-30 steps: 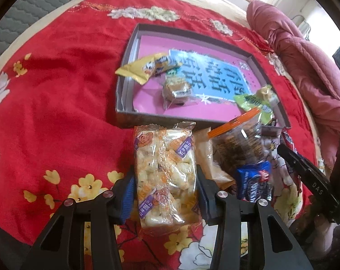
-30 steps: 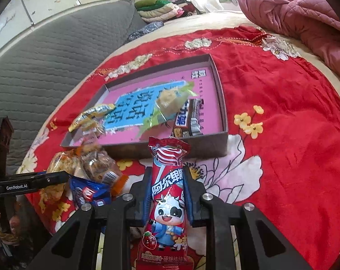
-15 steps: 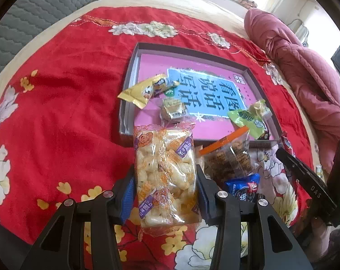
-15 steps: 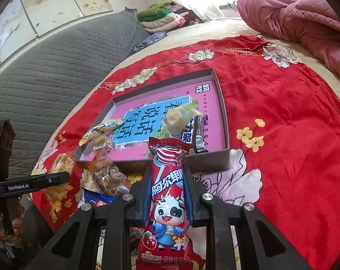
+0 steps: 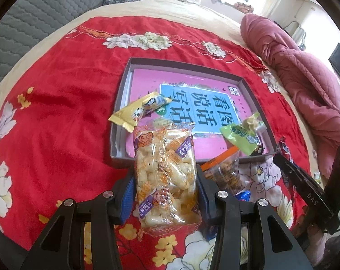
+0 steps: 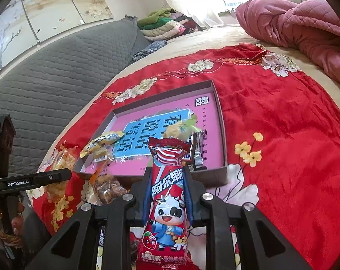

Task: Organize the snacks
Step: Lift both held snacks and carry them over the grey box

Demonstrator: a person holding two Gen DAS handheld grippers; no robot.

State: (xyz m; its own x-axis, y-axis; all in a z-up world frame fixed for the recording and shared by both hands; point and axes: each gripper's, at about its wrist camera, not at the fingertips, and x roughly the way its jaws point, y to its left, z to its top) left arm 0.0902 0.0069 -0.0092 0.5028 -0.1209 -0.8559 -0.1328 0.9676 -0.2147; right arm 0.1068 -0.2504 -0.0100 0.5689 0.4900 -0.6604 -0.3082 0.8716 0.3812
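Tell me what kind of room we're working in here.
Most likely a bedroom: the snacks sit on a bed under a red floral bedspread, beside a quilted grey headboard and a bunched pink quilt.

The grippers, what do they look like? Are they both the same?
They look alike. The left gripper and the right gripper both have chunky black plastic arms with round silver screws and blue pads inside the fingers. From the side, the left one shows white letters "GenRobot.AI", and the right one shows "DAS".
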